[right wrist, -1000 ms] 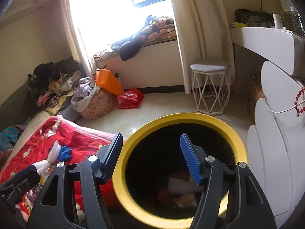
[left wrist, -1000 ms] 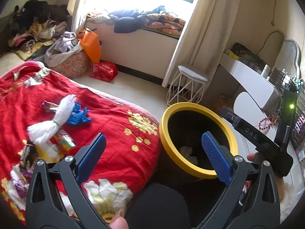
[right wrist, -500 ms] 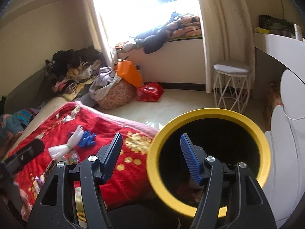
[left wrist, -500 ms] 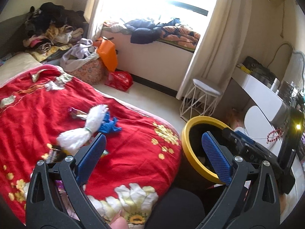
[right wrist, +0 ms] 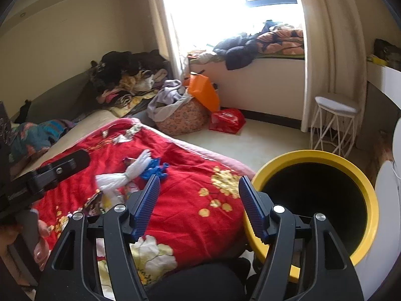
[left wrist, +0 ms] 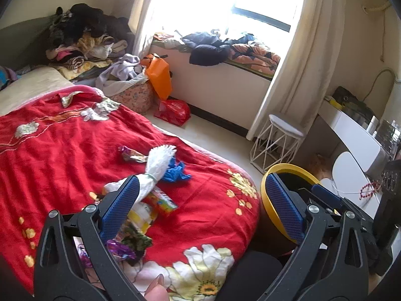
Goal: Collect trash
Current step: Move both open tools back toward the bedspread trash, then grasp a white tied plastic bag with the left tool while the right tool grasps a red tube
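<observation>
Left wrist view. Left claw (left wrist: 200,200): jaws apart, nothing between them. A second ago the yellow-rimmed bin (left wrist: 269,190) filled the centre; now it sits at 4 o'clock and the red blanket (left wrist: 62,155) fills the frame. Judged: a drop is finished and the next pickup begins. Trash on the blanket: white tassel bundle (left wrist: 156,168) at centre, crumpled blue scrap (left wrist: 175,173) just beside it at 3 o'clock, snack wrappers (left wrist: 160,202) at 7 o'clock by the left pad.

Right wrist view. Right claw (right wrist: 199,207): jaws apart, empty, over the blanket edge. Bin now at 4 o'clock, formerly centred. Only this view looks down into the bin; its interior reads dark. Only the left view shows the nearest wrappers.
</observation>
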The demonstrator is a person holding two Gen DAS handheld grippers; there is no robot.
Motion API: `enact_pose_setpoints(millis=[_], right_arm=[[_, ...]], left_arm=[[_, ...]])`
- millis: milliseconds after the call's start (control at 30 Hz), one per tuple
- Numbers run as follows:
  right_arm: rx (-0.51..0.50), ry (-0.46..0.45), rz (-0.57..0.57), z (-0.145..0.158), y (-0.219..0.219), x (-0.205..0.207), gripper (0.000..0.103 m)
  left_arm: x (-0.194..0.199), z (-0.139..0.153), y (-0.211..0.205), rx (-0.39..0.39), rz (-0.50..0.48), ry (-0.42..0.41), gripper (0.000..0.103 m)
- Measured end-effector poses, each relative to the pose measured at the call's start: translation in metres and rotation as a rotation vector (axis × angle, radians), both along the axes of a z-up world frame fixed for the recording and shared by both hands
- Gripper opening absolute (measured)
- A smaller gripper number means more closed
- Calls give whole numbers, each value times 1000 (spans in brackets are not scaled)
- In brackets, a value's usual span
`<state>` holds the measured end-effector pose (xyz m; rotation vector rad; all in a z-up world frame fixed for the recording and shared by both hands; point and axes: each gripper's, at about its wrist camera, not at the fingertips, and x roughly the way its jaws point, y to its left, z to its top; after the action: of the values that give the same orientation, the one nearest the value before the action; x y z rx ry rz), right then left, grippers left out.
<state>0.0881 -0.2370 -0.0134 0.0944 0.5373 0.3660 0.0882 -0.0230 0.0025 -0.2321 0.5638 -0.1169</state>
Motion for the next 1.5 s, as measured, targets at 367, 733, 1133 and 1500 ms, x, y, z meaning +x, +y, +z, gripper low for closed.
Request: enact_pose_setpoints(millis=[367,733,1133,1500], right_arm=[[-25,1,82,3,32,-1,64],[-65,67,183,-10,73,16,64],[-97,181,250,-39,109,46,64],[-118,291,301,-68,135,75,64]], left_arm=[[-1,-5,29,-3,55,9,92],[0,-16,74,-8,148,41,92],[1,-26,109,-50,212,69,92],[15,-41,108,-105,142,108,77]])
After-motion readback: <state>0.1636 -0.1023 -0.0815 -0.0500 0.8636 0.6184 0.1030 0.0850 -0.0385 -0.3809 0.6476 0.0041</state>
